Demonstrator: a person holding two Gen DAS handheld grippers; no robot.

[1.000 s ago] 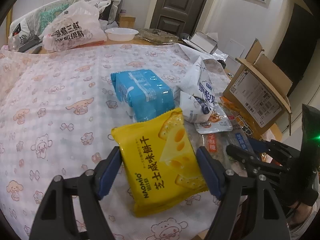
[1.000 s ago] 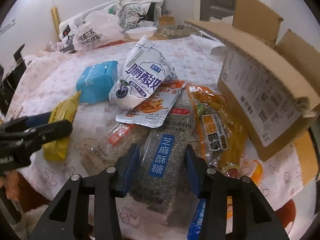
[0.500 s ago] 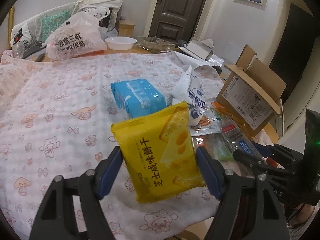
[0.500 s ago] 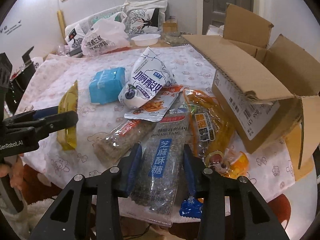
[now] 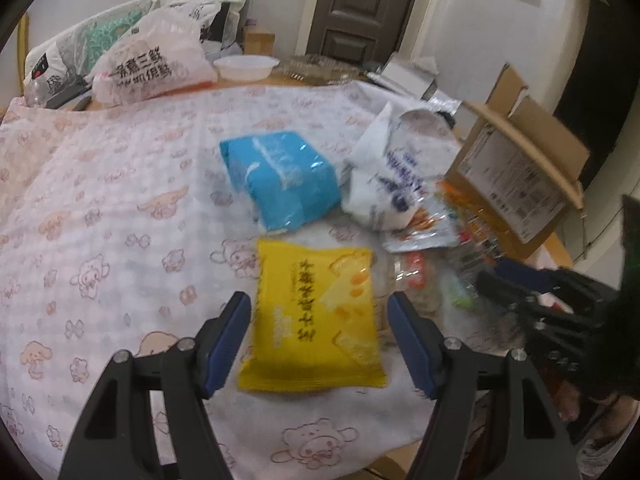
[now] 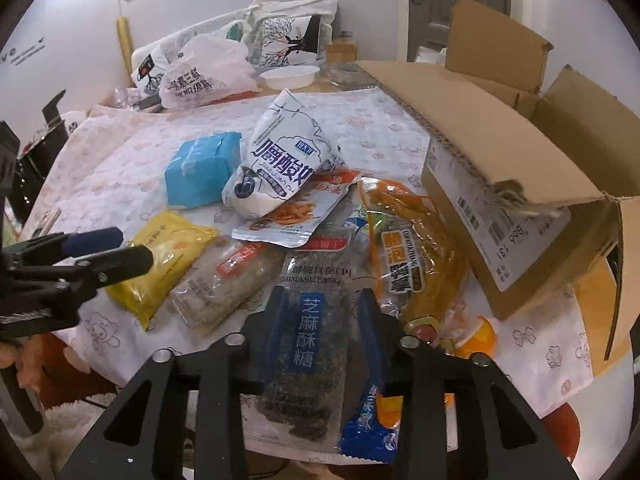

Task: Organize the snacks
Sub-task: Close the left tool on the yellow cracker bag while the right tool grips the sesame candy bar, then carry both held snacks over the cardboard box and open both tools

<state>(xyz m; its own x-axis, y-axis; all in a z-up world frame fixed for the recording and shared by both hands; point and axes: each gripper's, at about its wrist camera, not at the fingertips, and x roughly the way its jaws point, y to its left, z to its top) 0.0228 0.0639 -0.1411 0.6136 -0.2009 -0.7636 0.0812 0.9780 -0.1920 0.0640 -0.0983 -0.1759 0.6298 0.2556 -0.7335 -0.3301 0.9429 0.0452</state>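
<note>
Left wrist view: left gripper [image 5: 320, 336] jaws just closing, astride yellow cracker pack [image 5: 316, 316], gaps visible | right gripper [image 6: 322, 320] clamps sesame candy pack [image 6: 308, 332] | blue pack [image 5: 280, 178] at 12 o'clock

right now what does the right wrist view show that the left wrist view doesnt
Right wrist only: the sesame candy pack gripped in the right gripper, and a blue wrapper under it. Left wrist only: the dark doorway past the cardboard box. Both: the yellow cracker pack, blue pack, white pouch, the box and the white bowl.
</note>
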